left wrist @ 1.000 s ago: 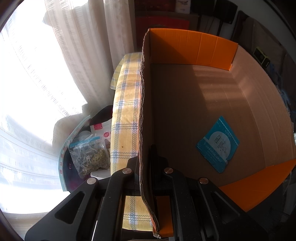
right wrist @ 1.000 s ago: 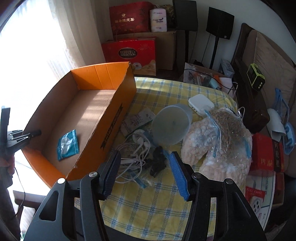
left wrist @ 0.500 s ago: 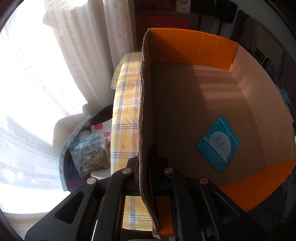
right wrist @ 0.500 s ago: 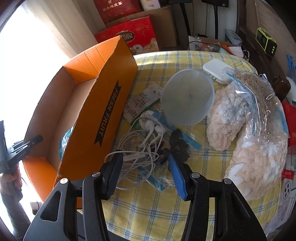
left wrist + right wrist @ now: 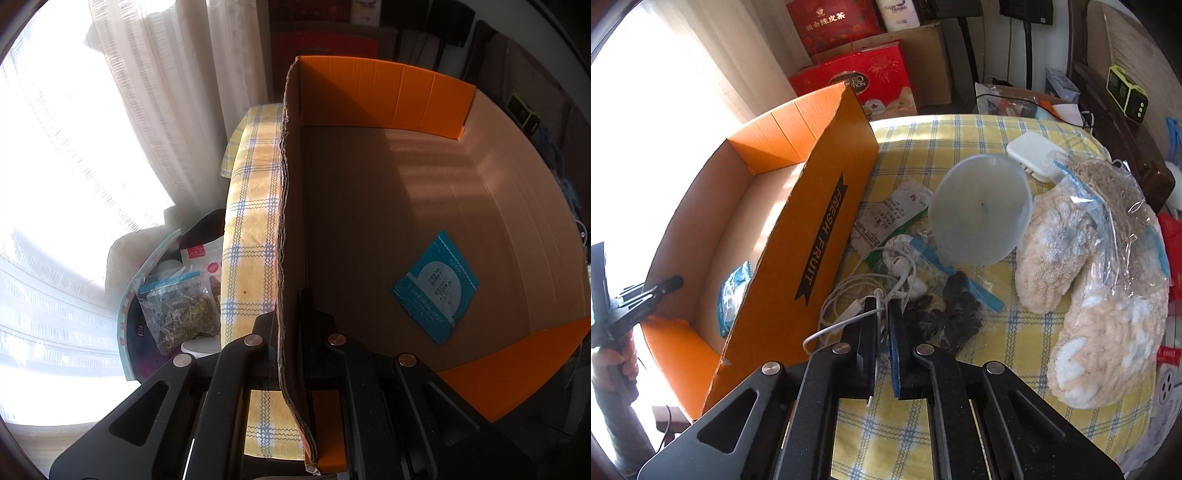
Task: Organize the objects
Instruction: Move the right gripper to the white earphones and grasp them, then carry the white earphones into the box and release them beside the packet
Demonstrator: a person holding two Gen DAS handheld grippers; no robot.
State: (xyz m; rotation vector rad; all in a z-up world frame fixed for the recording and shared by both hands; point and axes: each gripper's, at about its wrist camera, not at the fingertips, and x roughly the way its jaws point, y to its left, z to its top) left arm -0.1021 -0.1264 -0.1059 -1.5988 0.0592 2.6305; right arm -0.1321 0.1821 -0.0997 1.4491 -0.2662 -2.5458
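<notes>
Now my right gripper (image 5: 884, 325), low centre, pinches the white earphone cable (image 5: 849, 295); my left gripper (image 5: 291, 325) clamps the cardboard box's (image 5: 820, 206) wall. Next, I judge, comes lifting the tangle leftward into the box, beside the teal packet (image 5: 436, 291) lying farther in.

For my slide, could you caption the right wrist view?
Right gripper shut on earphone cable beside orange box.
</notes>
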